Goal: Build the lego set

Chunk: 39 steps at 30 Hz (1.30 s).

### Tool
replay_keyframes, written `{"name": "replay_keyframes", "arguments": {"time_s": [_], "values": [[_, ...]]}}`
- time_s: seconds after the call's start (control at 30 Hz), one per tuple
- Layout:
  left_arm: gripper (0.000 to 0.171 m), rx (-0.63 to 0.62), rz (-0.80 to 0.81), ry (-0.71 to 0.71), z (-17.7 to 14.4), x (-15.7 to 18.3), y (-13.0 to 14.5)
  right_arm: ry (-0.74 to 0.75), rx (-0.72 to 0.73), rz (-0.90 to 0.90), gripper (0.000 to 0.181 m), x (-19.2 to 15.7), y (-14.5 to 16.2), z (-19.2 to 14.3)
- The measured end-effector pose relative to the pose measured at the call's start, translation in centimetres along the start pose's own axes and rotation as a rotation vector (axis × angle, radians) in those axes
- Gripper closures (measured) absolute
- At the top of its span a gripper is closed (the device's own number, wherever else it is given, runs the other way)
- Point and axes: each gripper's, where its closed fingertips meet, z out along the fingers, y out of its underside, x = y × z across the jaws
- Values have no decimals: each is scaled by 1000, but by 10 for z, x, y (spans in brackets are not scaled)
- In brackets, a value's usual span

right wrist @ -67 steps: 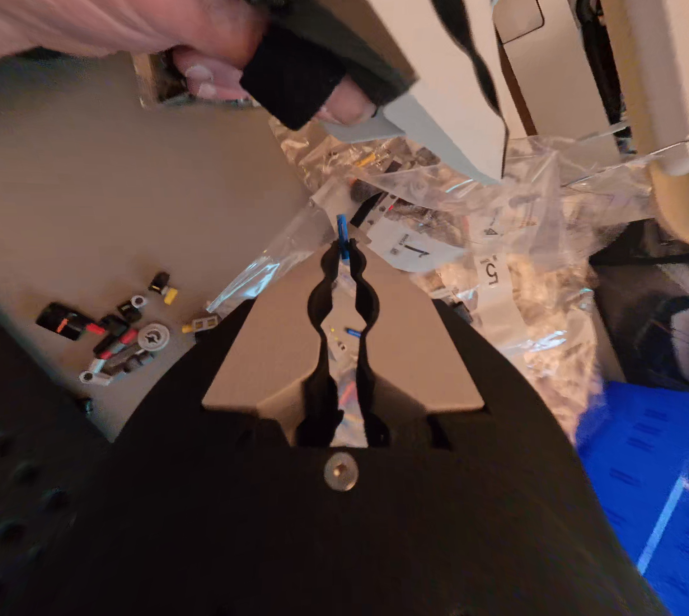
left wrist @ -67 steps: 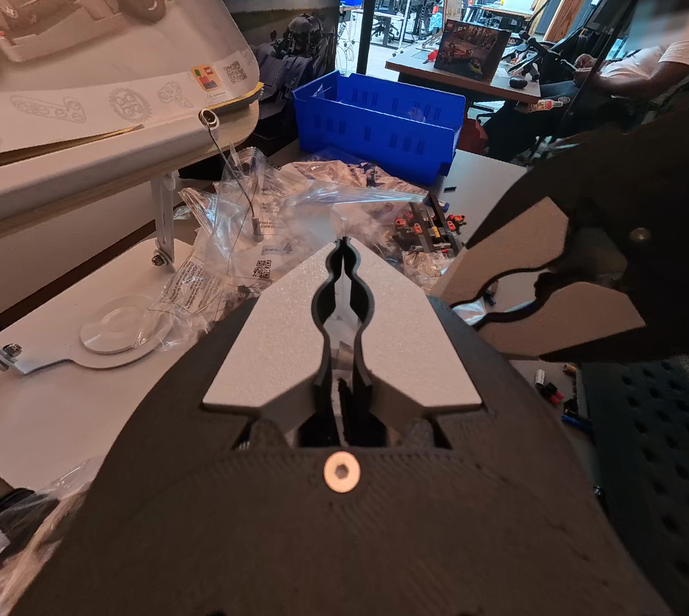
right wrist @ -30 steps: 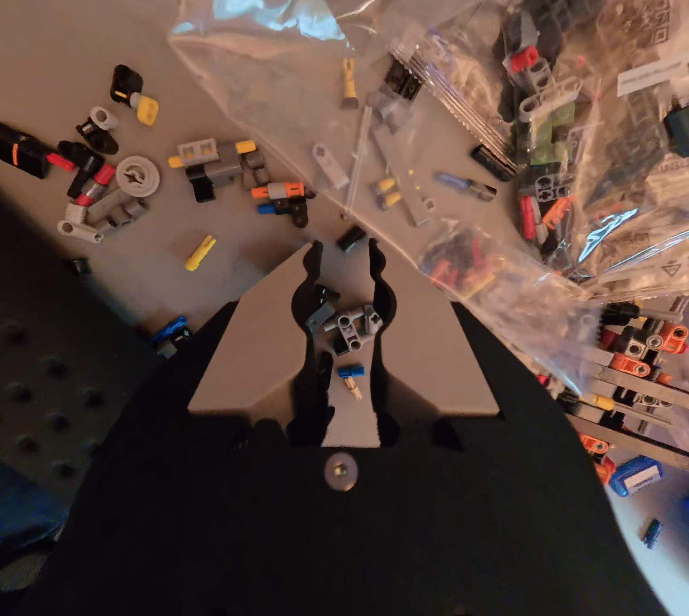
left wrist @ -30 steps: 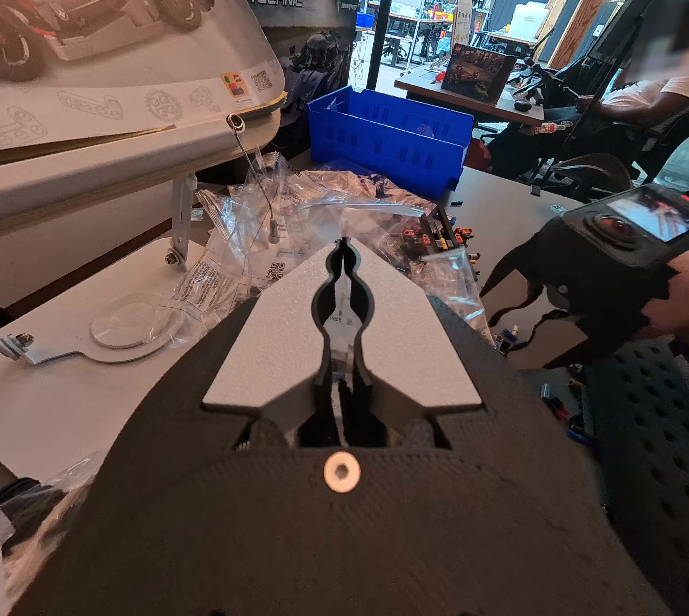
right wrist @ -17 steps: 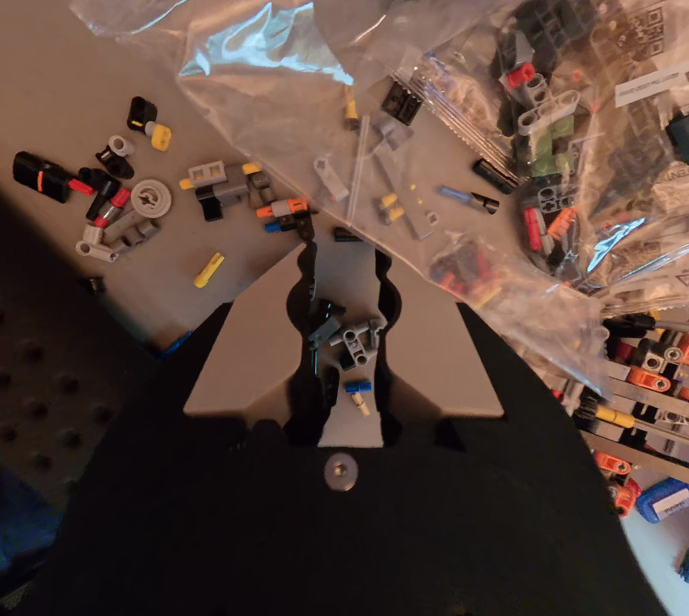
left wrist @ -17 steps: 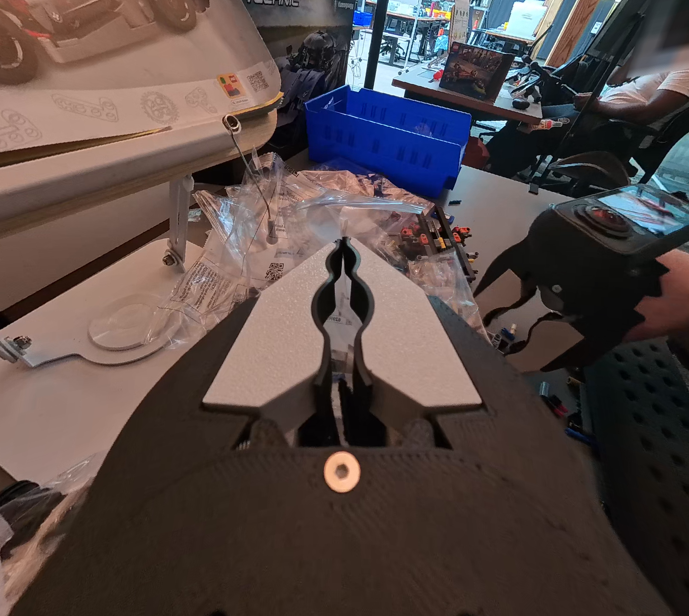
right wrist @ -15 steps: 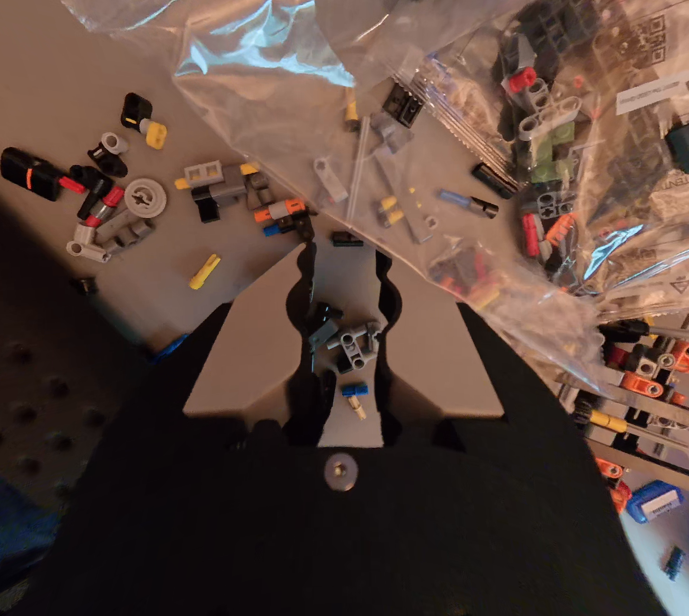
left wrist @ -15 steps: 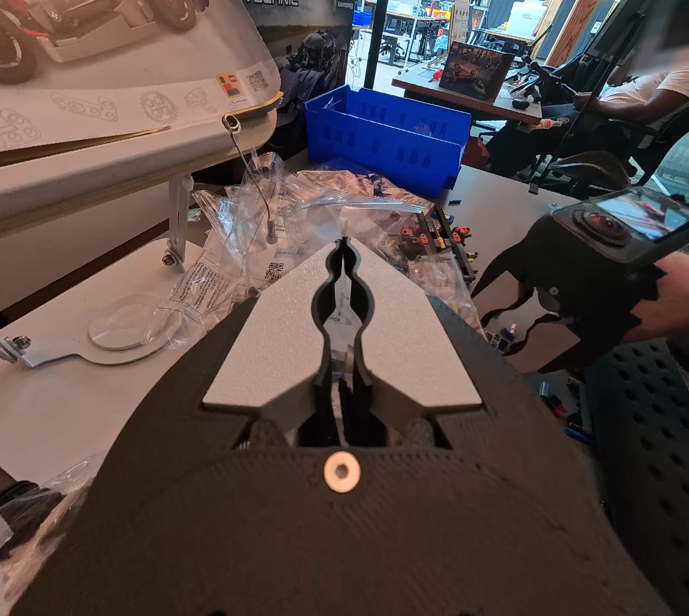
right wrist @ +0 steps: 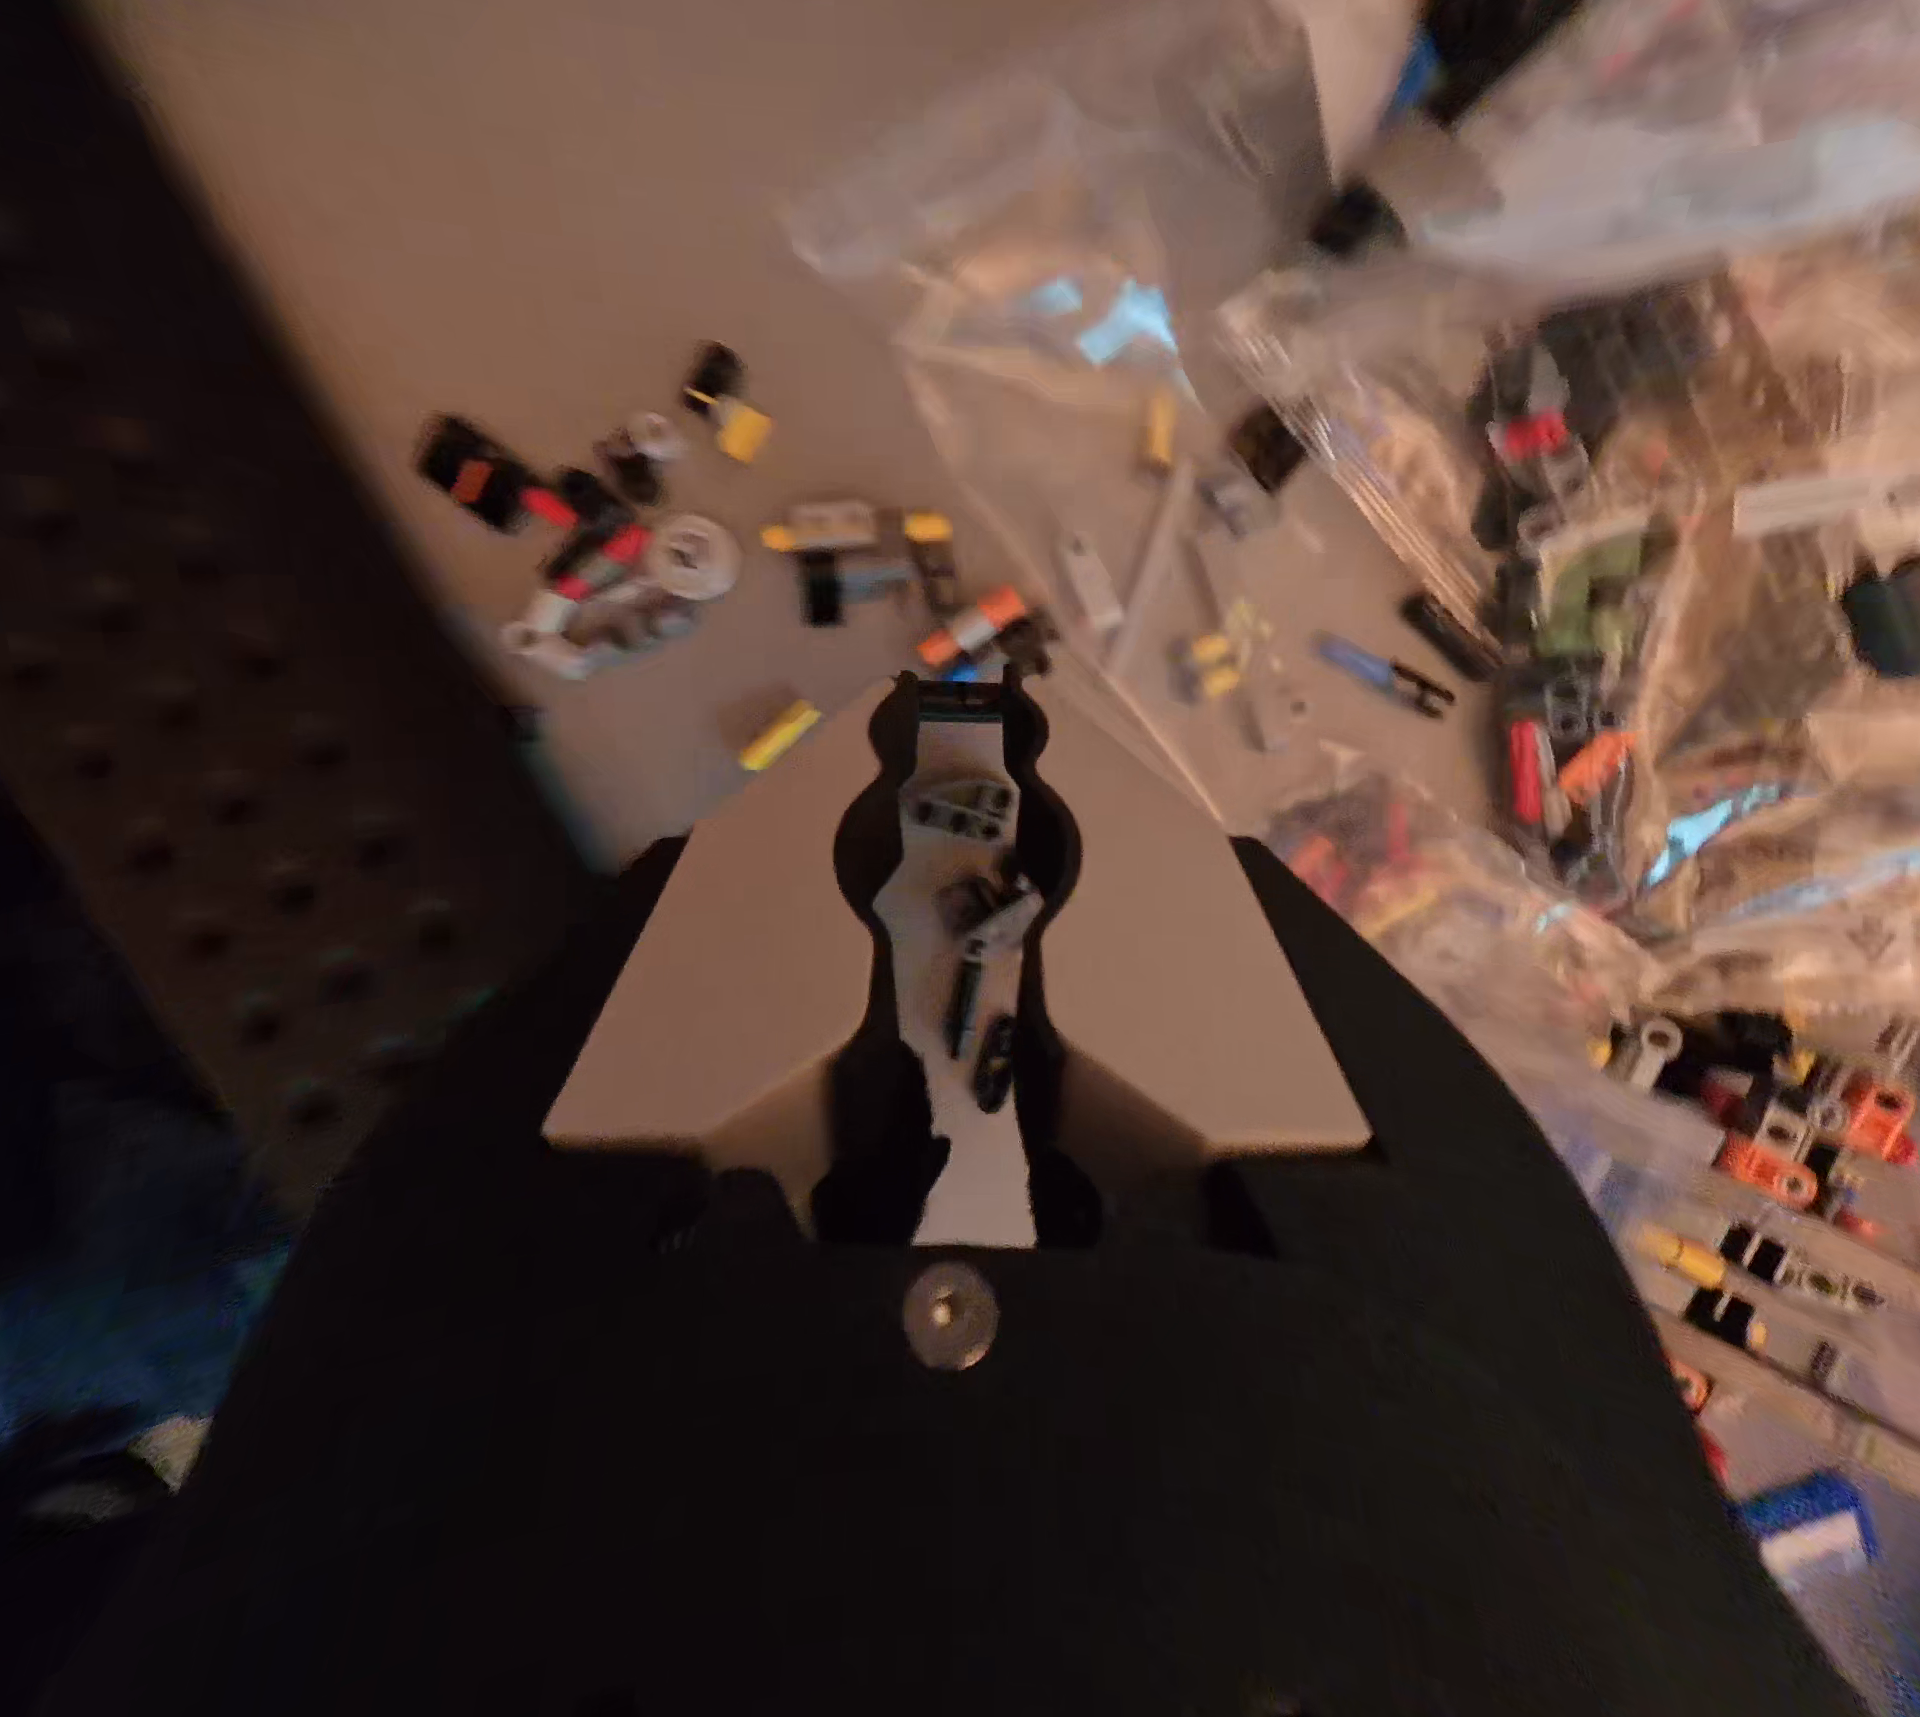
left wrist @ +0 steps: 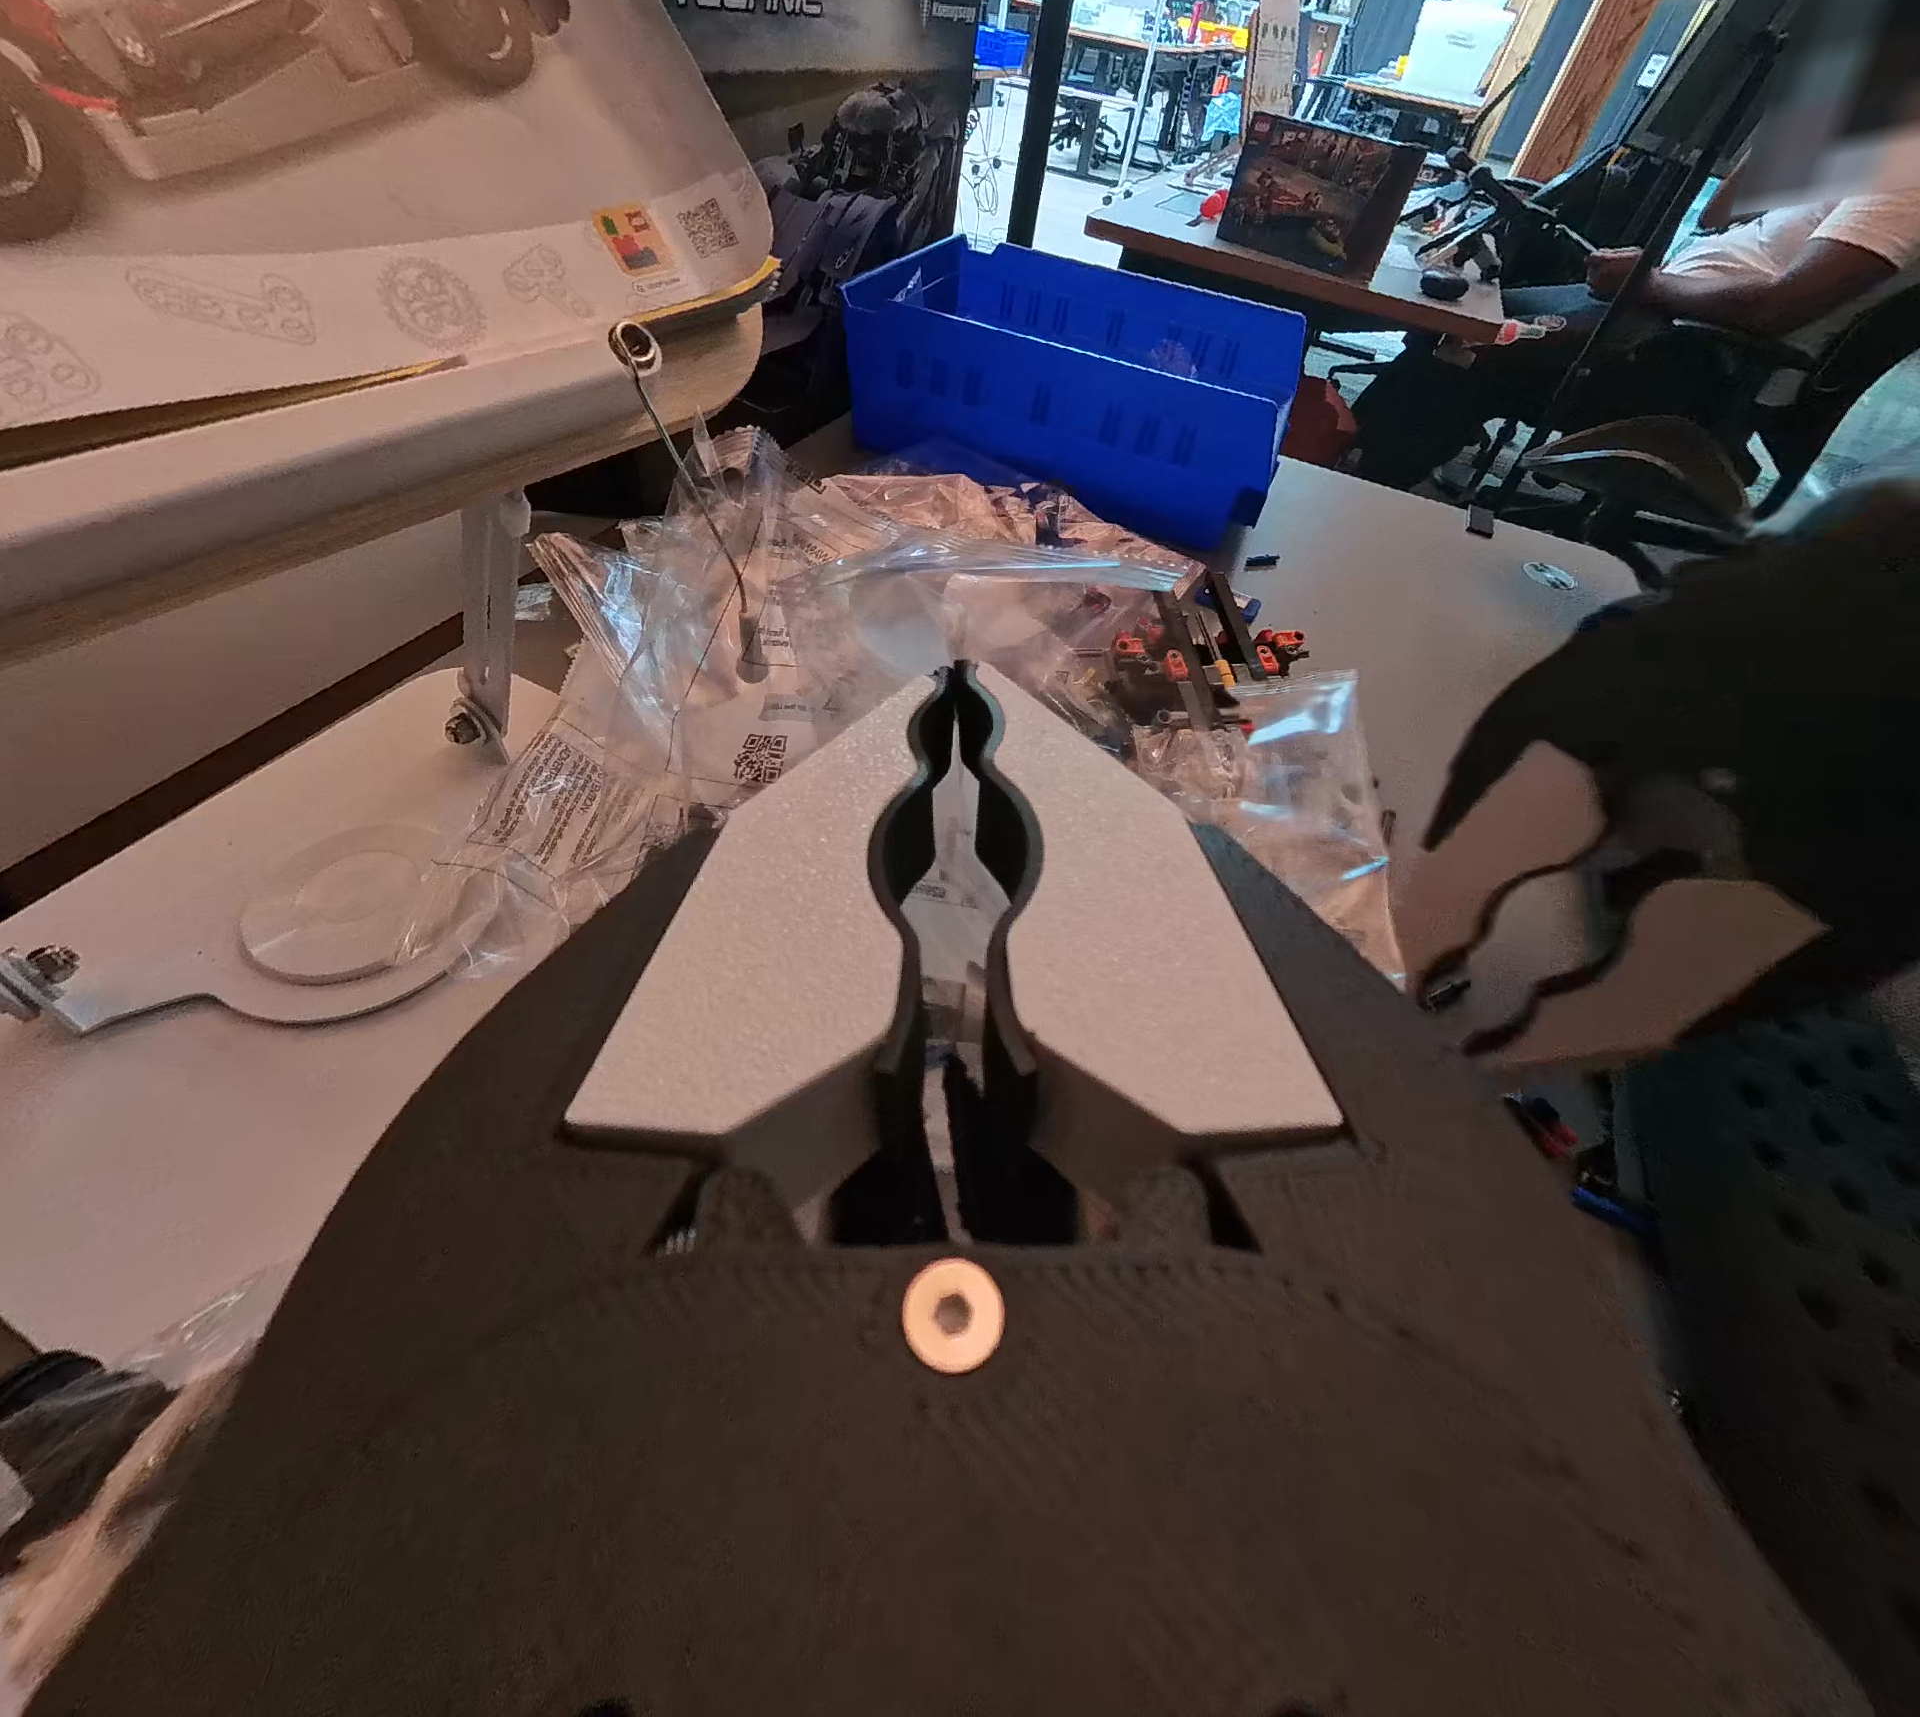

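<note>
The right gripper (right wrist: 958, 699) pinches a small black pin (right wrist: 961, 700) at its tips, above loose lego pieces (right wrist: 665, 545) on the table (right wrist: 436, 109). The left gripper (left wrist: 956, 680) is closed, empty, over plastic bags (left wrist: 831, 618); a blue bin (left wrist: 1070, 389) stands beyond.

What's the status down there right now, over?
Left gripper shut. Right gripper shut on black piece. Loose parts and bags close around.

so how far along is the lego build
Early. A small assembly of black beams and orange connectors lies on the table. In hand: the right gripper pinches a small black piece; the left gripper looks shut on a clear bag. Left: loose pieces and several full bags.
</note>
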Motion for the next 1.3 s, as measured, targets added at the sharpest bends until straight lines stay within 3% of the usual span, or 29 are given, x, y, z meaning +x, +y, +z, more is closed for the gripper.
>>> {"name": "replay_keyframes", "arguments": {"time_s": [0.1, 0.23, 0.4, 0.47, 0.67, 0.8, 0.87, 0.93, 1.03, 1.3], "values": [[171, -7, 4, 6, 2, 2, 1, -38, 135, -111, 168, -23, -39, -25], [171, -14, 12, 14, 4, 6, 2, 80, 306, -133, 168, -3, -91, -51], [171, -17, 18, 16, 4, 7, 2, 175, 250, -51, 165, 50, -102, -25], [171, -20, 21, 14, 3, 7, 3, 232, 197, -42, 150, 66, -98, -16], [171, -20, 22, 19, 5, 7, 2, 243, 331, -109, 161, 43, -103, -49], [171, -16, 17, 15, 5, 6, 2, 29, 360, -220, 176, -15, -85, -65], [171, -9, 12, 10, 5, 5, 2, -83, 274, -244, 171, -41, -62, -57], [171, -2, 5, 7, 4, 3, 1, -85, 140, -251, 167, -46, -33, -40], [171, 3, -7, 5, 3, 1, 2, -2, -7, -210, 161, -26, 1, -16], [171, 7, -13, -3, 1, -3, 2, 247, -49, -19, 153, 67, 26, 12]]}}
